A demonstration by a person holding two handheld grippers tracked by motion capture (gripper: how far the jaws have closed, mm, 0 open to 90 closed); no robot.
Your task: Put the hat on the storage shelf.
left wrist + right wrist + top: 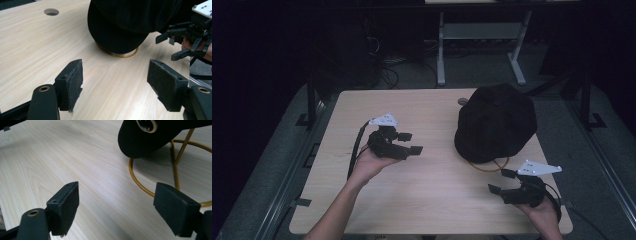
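Dim room, dark walls. Pale wooden worktop (432, 200) on grey floor (482, 65). Beyond, white-legged table (482, 31) and tangled cables (384, 60).

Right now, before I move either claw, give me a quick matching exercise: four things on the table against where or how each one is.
Things:
1. black fabric cap
2. gold wire stand
3. left claw
4. round hole in the wooden tabletop

States:
A. open, holding nothing
B. beyond the cap, near the far edge
C. perched on the stand
D. ring base flat on the table

Pairs: 1-C, 2-D, 3-A, 4-B
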